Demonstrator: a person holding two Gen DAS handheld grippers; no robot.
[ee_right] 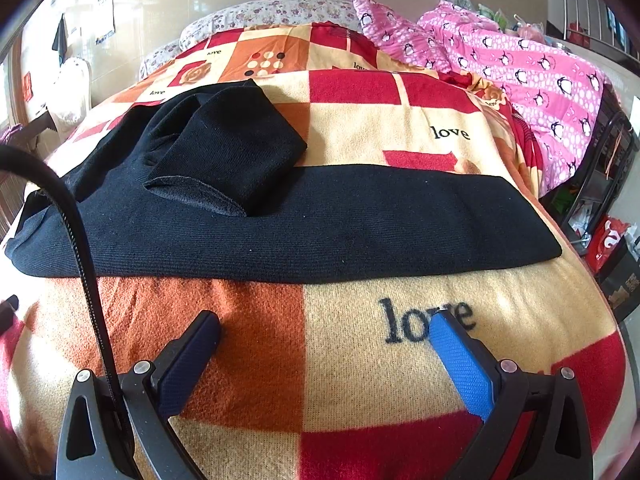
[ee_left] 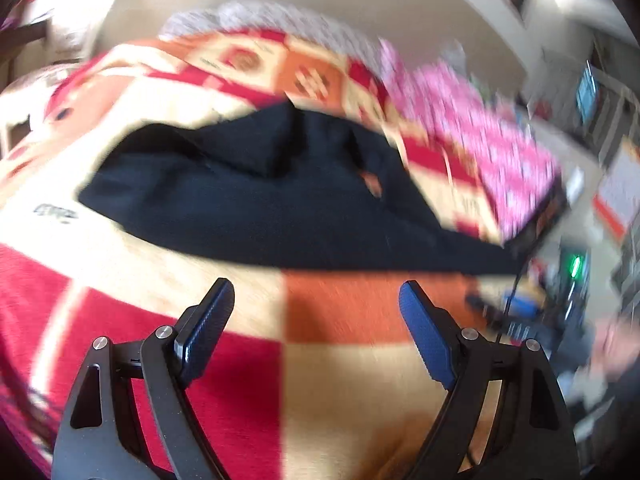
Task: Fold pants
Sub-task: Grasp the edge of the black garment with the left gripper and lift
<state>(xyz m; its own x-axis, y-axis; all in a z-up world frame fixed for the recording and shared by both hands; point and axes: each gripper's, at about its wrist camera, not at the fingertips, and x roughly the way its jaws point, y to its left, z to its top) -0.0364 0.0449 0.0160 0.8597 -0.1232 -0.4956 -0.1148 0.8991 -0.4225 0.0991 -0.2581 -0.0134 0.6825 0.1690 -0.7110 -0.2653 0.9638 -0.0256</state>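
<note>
Black pants (ee_right: 328, 224) lie across a checked red, orange and cream blanket (ee_right: 360, 360) on a bed. One leg stretches flat to the right; the other leg (ee_right: 228, 152) is folded back on top at the left. In the blurred left wrist view the pants (ee_left: 260, 208) lie ahead of the fingers. My left gripper (ee_left: 316, 300) is open and empty above the blanket, short of the pants. My right gripper (ee_right: 324, 328) is open and empty, just in front of the pants' near edge.
A pink penguin-print quilt (ee_right: 520, 64) is heaped at the bed's right side. A floral pillow (ee_right: 280, 12) lies at the head. A black cable (ee_right: 80, 240) crosses the left of the right wrist view. Bags and boxes (ee_right: 608, 240) stand beside the bed on the right.
</note>
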